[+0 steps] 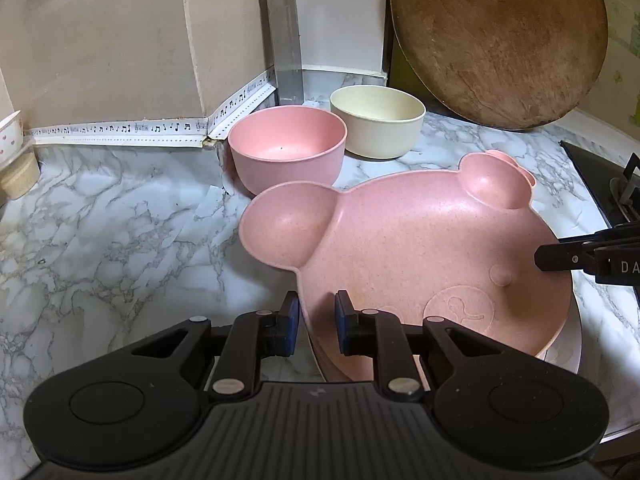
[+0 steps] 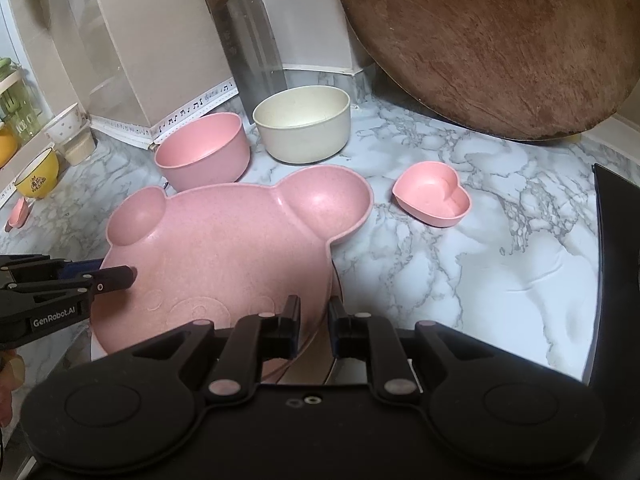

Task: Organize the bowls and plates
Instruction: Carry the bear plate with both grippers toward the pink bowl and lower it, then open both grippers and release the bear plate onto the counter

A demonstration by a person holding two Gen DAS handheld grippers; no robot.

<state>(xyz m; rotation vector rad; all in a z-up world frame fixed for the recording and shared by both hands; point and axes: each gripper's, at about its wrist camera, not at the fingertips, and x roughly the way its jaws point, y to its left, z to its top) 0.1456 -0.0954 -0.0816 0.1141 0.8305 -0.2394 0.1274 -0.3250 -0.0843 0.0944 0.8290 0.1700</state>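
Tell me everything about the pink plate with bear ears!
The pink bear-shaped plate looks like speckled matte plastic. It has a wide main well with a faint embossed bear face, plus two round ear cups, one bigger than the other. It sits tilted on more dishes above the marble counter. The left gripper and right gripper each straddle its rim on opposite sides.

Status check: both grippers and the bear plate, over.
Left hand-held gripper and right hand-held gripper each straddle the pink bear plate rim, jaws not closed. Plate sits on a stack. Pink bowl and cream bowl just behind.
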